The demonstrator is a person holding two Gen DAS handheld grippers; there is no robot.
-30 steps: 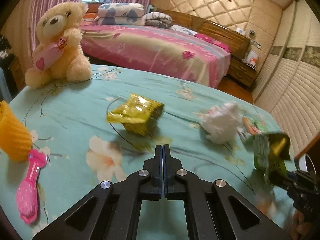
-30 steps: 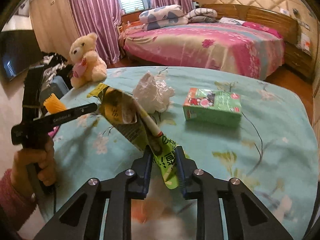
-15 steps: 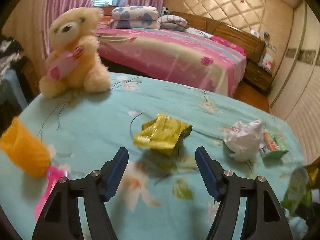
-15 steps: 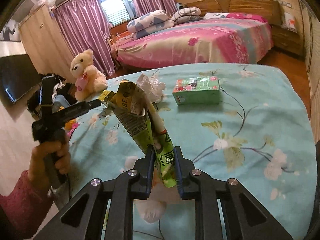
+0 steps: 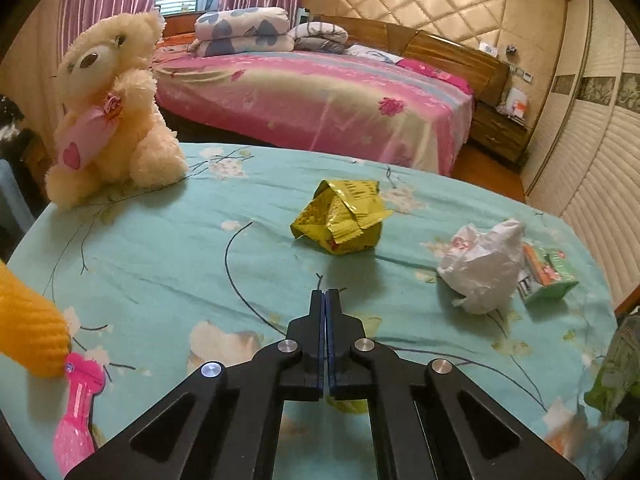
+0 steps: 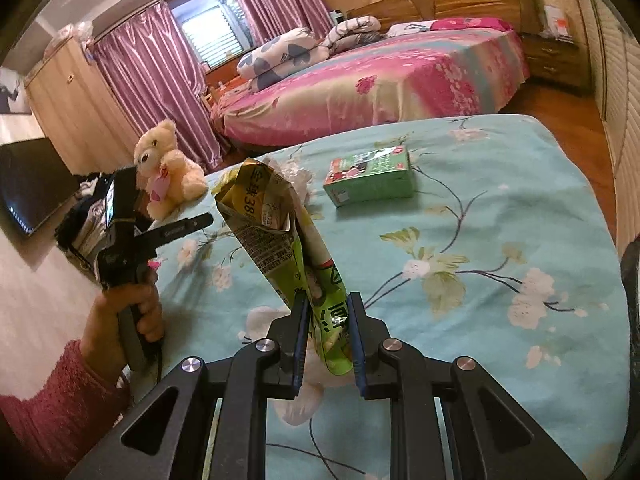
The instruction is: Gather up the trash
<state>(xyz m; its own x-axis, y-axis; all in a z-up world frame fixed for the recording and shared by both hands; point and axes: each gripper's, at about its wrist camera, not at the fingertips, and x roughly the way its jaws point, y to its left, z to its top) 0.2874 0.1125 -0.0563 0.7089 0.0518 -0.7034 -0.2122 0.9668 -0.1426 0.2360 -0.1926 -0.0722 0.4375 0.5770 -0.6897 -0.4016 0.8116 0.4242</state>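
A crumpled yellow foil wrapper [image 5: 342, 216] lies on the turquoise flowered bedspread [image 5: 168, 264], a short way beyond my left gripper [image 5: 326, 294], which is shut with nothing between its fingers. To the right lie a crumpled white plastic bag [image 5: 482, 266] and a small green carton [image 5: 550, 276]. My right gripper [image 6: 328, 320] is shut on a long green snack bag [image 6: 280, 232] that stands up and leans left. The carton [image 6: 370, 178] also shows in the right wrist view, behind the bag. The left gripper [image 6: 200, 222], held by a hand, is at the left there.
A cream teddy bear [image 5: 108, 112] sits at the far left corner of the bedspread. An orange ribbed object [image 5: 28, 328] and a pink brush [image 5: 78, 408] lie at the near left. Behind is a pink bed [image 5: 320, 96]; wardrobe doors [image 5: 596, 168] line the right.
My left gripper opened wide and has shut again, with nothing in it. The yellow wrapper lies farther from it now. The right gripper has rolled with the green bag still in it.
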